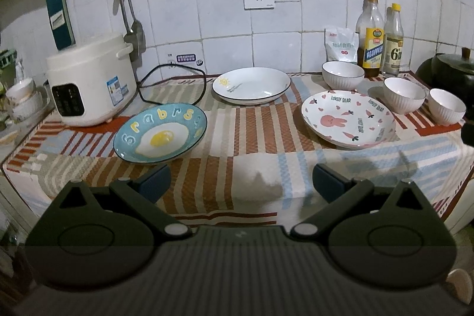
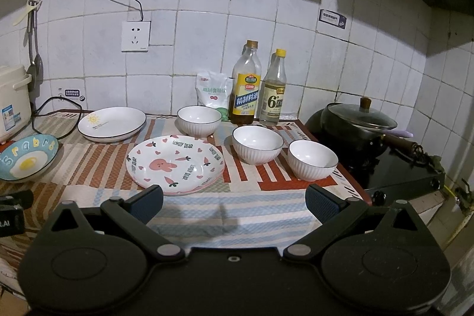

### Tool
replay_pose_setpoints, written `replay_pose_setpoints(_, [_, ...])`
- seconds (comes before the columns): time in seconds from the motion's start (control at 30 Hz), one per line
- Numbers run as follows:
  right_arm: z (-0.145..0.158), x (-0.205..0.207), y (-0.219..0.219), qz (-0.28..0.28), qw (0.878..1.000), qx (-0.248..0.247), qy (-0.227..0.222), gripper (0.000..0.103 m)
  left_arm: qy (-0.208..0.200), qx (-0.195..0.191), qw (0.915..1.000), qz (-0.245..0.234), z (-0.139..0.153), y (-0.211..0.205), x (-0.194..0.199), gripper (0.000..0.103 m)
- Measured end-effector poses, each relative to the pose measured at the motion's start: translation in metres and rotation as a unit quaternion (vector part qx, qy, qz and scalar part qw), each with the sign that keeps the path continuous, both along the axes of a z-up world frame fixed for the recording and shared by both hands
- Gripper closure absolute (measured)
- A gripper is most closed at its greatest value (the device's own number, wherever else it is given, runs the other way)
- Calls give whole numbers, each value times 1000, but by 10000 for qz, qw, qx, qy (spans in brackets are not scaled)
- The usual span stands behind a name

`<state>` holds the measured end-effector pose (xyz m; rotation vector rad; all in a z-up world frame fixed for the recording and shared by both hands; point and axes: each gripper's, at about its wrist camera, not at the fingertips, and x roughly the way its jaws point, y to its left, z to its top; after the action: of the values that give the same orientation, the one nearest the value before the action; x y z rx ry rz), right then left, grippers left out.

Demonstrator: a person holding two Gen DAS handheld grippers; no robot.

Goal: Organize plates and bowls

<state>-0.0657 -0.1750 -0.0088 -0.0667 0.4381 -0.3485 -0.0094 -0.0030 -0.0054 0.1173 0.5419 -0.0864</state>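
Observation:
Three plates lie apart on the striped cloth: a blue egg plate (image 1: 161, 132) (image 2: 26, 157), a white sun plate (image 1: 251, 85) (image 2: 112, 123) and a pink rabbit plate (image 1: 348, 119) (image 2: 174, 163). Three white ribbed bowls stand upright at the right: one at the back (image 1: 342, 74) (image 2: 199, 120), one in the middle (image 1: 404, 95) (image 2: 257, 144), one at the far right (image 1: 446, 106) (image 2: 312, 159). My left gripper (image 1: 241, 182) is open and empty over the cloth's front edge. My right gripper (image 2: 234, 203) is open and empty in front of the rabbit plate.
A white rice cooker (image 1: 89, 79) stands at the left with its black cord (image 1: 177, 73) on the cloth. Two bottles (image 2: 257, 88) and a white bag (image 2: 211, 92) stand against the tiled wall. A lidded black wok (image 2: 358, 120) sits on the stove at the right.

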Motion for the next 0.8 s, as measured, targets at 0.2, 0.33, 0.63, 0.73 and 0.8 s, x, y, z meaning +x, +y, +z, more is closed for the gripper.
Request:
replay_pose_setpoints(0.2, [-3, 1, 6, 30, 10000, -38, 26, 0, -133, -124, 9998, -70, -1, 1, -7, 0])
replay_pose_setpoints(0.33, [-5, 3, 7, 32, 10000, -46, 50, 0, -146, -145, 9998, -51, -1, 4, -8, 0])
replay_pose_setpoints(0.63, [-6, 4, 8, 22, 10000, -54, 60, 0, -258, -333, 9990, -163, 6, 12, -14, 0])
replay_pose_setpoints(0.73, [-6, 4, 8, 19, 10000, -56, 62, 0, -316, -369, 9986, -215, 7, 13, -16, 0])
replay_pose_setpoints(0.8, [-7, 4, 7, 14, 10000, -49, 61, 0, -325, -346, 9986, -216, 7, 12, -17, 0])
